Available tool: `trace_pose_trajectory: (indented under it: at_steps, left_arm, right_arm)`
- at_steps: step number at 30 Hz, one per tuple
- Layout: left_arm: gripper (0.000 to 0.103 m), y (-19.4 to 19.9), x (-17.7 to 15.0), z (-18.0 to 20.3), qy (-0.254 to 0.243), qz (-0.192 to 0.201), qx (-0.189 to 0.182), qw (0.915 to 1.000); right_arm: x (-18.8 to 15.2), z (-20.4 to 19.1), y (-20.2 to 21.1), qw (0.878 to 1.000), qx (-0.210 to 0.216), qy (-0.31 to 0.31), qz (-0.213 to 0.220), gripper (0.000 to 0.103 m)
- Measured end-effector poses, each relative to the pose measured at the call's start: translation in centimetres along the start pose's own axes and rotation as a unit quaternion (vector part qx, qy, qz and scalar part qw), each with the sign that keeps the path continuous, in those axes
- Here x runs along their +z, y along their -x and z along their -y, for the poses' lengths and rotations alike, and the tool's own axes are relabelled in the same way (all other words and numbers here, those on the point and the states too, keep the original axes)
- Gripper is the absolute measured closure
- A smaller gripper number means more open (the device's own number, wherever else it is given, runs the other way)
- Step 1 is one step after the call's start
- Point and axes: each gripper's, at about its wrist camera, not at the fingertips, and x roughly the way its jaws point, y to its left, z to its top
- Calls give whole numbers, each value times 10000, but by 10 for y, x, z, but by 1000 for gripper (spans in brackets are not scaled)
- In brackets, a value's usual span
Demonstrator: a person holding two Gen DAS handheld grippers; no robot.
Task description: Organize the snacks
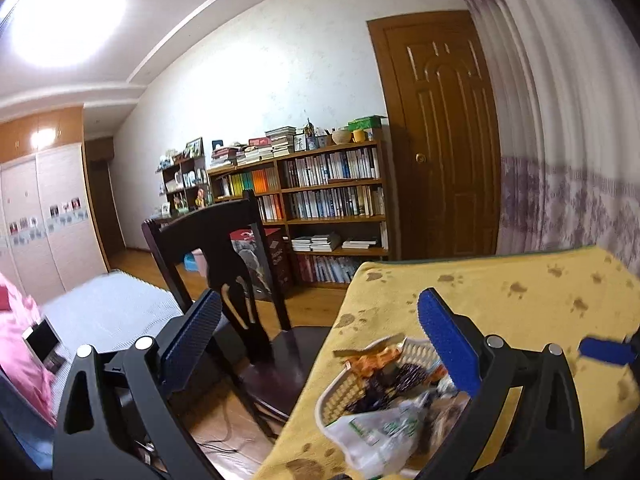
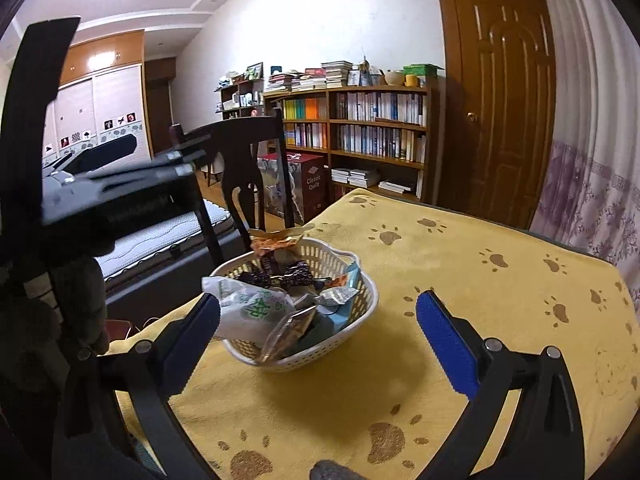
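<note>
**Ana:** Bookshelves (image 2: 356, 120) and a brown door (image 2: 500, 92) fill the far wall, and nearer us a desk (image 2: 460, 264) lies under a yellow paw-print cloth. Where are the snacks?

**Ben:** All in the white plastic basket (image 2: 360, 312), which sits on the cloth toward the desk's left edge, close to the dark wooden chair (image 2: 240, 152). It is heaped: a white bag with green print (image 2: 252, 308) hangs over the near-left rim, a clear wrapper (image 2: 288, 332) pokes over the near rim, and orange packets (image 2: 276, 242) stand up at the back.

**Ana:** And the tools?

**Ben:** The right hand-held gripper (image 2: 318, 332) hovers just in front of the basket, jaws spread wide, holding nothing. The left hand-held gripper (image 1: 320, 336) is over the basket's left side, also gaping and empty.

**Ana:** What worries you?

**Ben:** That overhanging bag. I'd judge that a finger brushing it could tip it off the rim, and it is near the desk's edge, so it may end up on the floor. The basket looks light, too; a sideways nudge could slide it on the cloth or toward that edge. And with both tools close to the same pile, they could knock each other.
</note>
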Motion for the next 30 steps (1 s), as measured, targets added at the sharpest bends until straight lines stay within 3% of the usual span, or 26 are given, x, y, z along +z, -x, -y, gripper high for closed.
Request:
trace_pose_trajectory:
  at_steps: [12, 30]
  left_arm:
    - [3, 15, -32, -11, -302, -285, 27, 9991]
    - [3, -4, -54, -9, -287, -667, 84, 9973]
  right_arm:
    - [-2, -21, 16, 9996, -111, 236, 125, 5]
    - [-14, -28, -14, 9986, -281, 348, -278, 5]
